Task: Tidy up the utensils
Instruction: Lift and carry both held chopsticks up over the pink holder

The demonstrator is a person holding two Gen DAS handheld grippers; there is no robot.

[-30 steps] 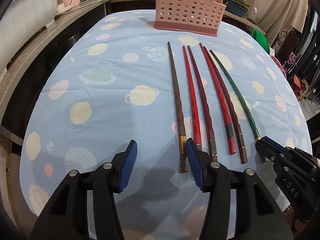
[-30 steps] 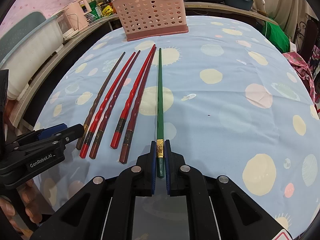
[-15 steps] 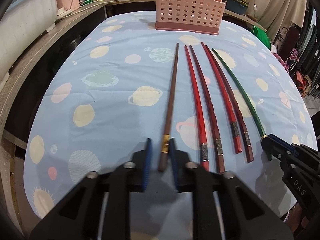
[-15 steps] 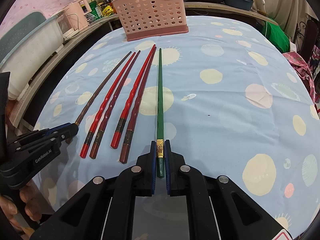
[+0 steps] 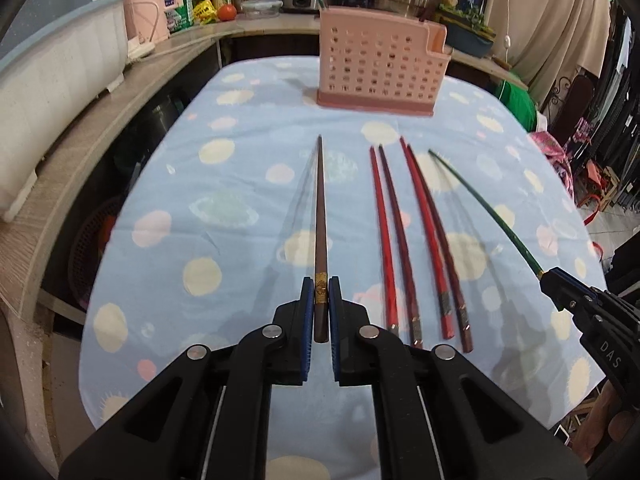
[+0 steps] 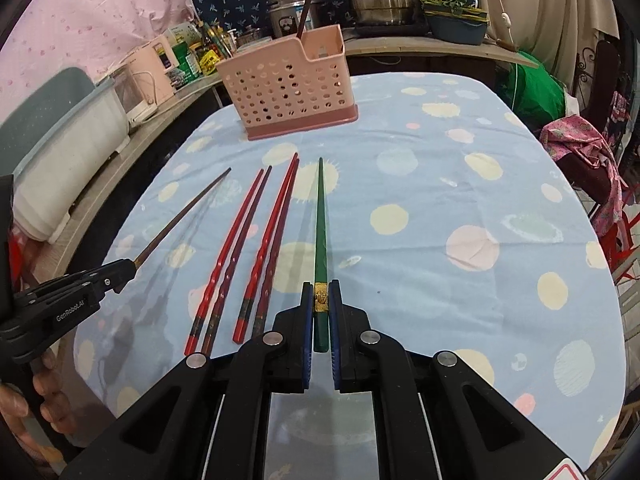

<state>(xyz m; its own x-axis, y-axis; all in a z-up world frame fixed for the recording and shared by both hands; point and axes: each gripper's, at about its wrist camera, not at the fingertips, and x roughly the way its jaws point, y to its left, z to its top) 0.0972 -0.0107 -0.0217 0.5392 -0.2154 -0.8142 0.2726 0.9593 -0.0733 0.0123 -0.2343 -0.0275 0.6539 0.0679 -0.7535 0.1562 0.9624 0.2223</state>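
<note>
Black left gripper (image 5: pixel 321 300), blue pads (image 5: pixel 307 308), silver screws, white lettering.

Brown chopstick (image 5: pixel 321 216) is clamped at its gold band, tip pointing toward the pink perforated holder (image 5: pixel 380 76) — lifted off the cloth. Green chopstick (image 6: pixel 320 240) is pinched at its gold band too, also aimed at the holder. Between them four red and dark-red chopsticks (image 5: pixel 416 240) lie flat in two pairs, butts nearest.

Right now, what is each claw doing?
Left claw: closed on the brown chopstick.
Right claw: closed on the green chopstick.
</note>
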